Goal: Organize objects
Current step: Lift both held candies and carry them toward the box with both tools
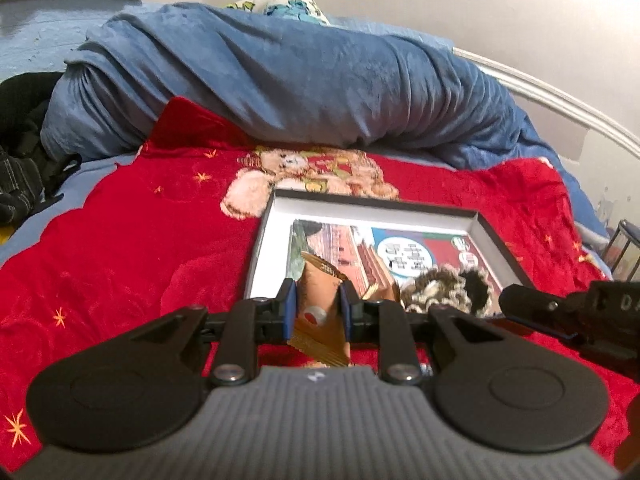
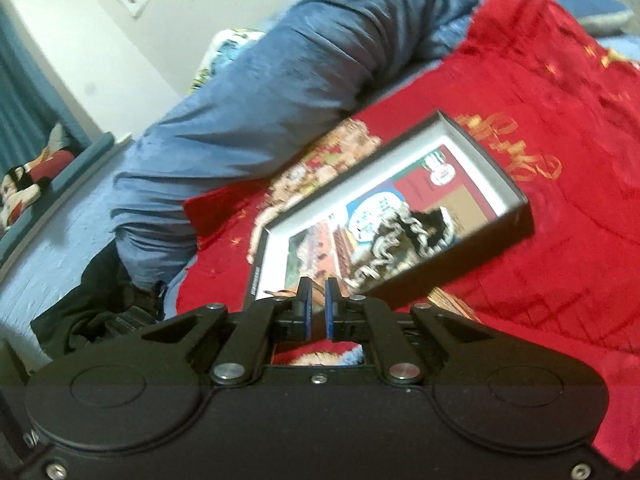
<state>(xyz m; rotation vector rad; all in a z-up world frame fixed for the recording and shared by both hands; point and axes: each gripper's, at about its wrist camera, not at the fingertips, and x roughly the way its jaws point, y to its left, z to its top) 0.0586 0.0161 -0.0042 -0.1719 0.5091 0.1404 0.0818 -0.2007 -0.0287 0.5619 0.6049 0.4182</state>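
A shallow black box with a white inner wall lies on a red blanket. A printed card and a black-and-white fuzzy scrunchie lie in it. My left gripper is shut on an orange-gold sachet, held over the box's near edge. In the right wrist view the box sits ahead, tilted, with the scrunchie inside. My right gripper is nearly closed with a narrow gap and nothing clearly between the jaws. It also shows at the right of the left wrist view.
A rolled blue duvet lies across the bed behind the box. Black clothing sits at the left edge of the bed. The wall and a white bed rail are at the right. A gold sachet edge shows beside the box.
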